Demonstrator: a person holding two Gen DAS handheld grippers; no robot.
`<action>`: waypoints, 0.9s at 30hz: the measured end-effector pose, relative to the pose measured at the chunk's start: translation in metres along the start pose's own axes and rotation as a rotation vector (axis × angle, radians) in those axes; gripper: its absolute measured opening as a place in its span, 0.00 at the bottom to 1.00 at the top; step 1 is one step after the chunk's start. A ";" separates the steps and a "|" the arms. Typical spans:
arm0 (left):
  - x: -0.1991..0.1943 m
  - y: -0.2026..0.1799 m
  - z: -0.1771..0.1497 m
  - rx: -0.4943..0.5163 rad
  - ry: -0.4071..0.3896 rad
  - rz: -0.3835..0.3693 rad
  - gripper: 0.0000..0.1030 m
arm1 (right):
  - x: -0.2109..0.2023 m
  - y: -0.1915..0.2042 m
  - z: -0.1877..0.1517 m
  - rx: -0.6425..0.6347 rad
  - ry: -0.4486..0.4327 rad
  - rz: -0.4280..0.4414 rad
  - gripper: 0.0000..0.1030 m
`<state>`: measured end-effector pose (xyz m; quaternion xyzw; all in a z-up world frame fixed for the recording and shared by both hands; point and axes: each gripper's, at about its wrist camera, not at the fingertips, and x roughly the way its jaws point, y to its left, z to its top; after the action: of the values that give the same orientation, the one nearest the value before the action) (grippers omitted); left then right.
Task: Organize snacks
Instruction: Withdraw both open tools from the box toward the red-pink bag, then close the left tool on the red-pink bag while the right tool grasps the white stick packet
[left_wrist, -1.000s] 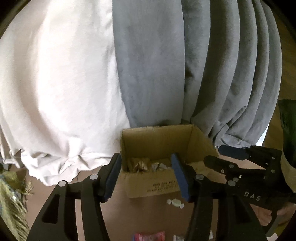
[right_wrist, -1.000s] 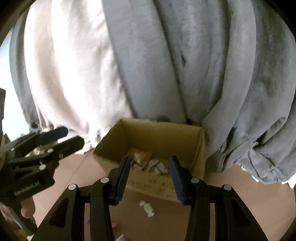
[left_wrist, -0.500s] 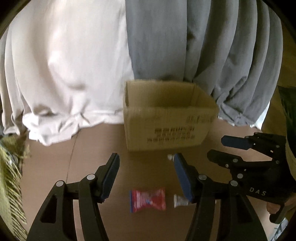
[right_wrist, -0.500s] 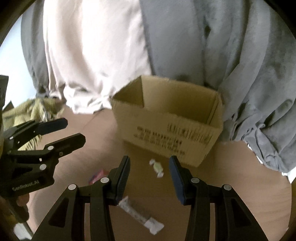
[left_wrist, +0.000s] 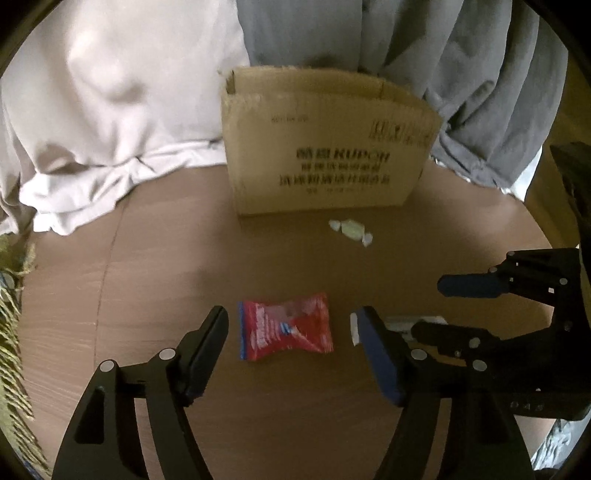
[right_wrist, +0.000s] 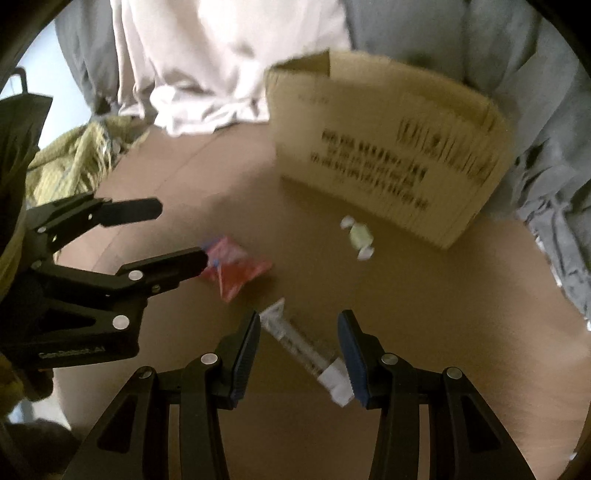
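Observation:
A red snack packet (left_wrist: 286, 326) lies on the brown table between the open fingers of my left gripper (left_wrist: 291, 332); it also shows in the right wrist view (right_wrist: 236, 271). A long clear-wrapped stick snack (right_wrist: 306, 350) lies between the open fingers of my right gripper (right_wrist: 298, 341), partly hidden in the left wrist view (left_wrist: 402, 325). A pale green wrapped candy (left_wrist: 351, 229) (right_wrist: 360, 236) lies in front of the cardboard box (left_wrist: 325, 147) (right_wrist: 388, 147). Both grippers are empty and low over the table.
White cloth (left_wrist: 110, 110) and grey cloth (left_wrist: 461, 74) hang behind the box. A yellow-green fringed fabric (right_wrist: 81, 158) lies at the table's left. The brown table (left_wrist: 166, 277) spreads around the snacks.
Both grippers pulled back from above the box and dropped toward the table. The red packet now sits between the left fingers and the stick snack between the right fingers.

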<state>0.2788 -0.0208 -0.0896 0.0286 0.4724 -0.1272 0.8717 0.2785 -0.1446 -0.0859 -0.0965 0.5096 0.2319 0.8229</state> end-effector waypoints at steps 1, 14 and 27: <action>0.004 0.000 0.000 0.001 0.012 -0.005 0.72 | 0.004 0.000 -0.002 -0.003 0.018 0.010 0.43; 0.059 0.007 -0.006 -0.009 0.149 -0.014 0.75 | 0.056 0.000 -0.011 -0.065 0.182 0.042 0.43; 0.079 0.008 -0.003 -0.029 0.166 -0.014 0.71 | 0.071 -0.003 -0.007 -0.057 0.162 0.054 0.36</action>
<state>0.3194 -0.0277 -0.1573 0.0230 0.5448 -0.1237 0.8291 0.3006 -0.1301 -0.1520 -0.1246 0.5702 0.2600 0.7693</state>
